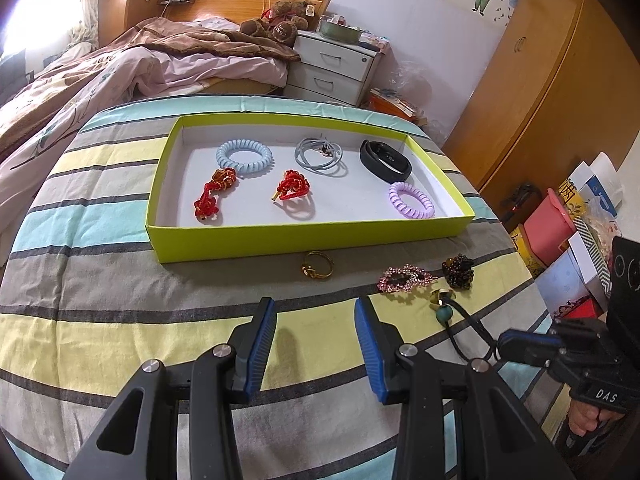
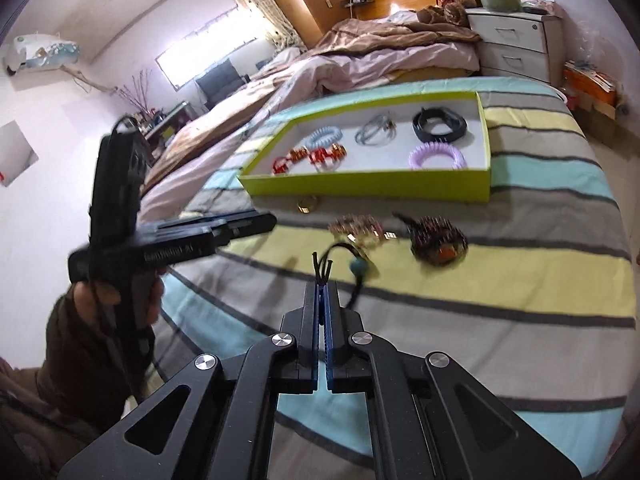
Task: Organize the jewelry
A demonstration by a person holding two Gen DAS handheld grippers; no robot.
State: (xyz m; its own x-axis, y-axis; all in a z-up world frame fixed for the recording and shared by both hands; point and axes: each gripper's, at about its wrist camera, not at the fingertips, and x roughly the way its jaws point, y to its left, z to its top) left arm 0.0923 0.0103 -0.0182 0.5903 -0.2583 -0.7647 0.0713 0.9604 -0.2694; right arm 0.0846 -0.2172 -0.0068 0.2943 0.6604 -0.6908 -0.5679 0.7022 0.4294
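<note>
Black cord hair tie (image 2: 352,258) with a teal bead: pinched at its cord between the fully closed pads of the right gripper (image 2: 322,280), bead end trailing over the striped bedspread (image 1: 120,320). Left gripper (image 1: 316,320): jaws apart, nothing between them, held above the bedspread. Nearby on the cloth lie a pink rhinestone clip (image 1: 404,278), a dark beaded clip (image 1: 458,272) and a gold ring (image 1: 318,266). Beyond stands the green tray (image 1: 280,236), holding coiled ties, red knotted ornaments, a grey cord and a black band.
</note>
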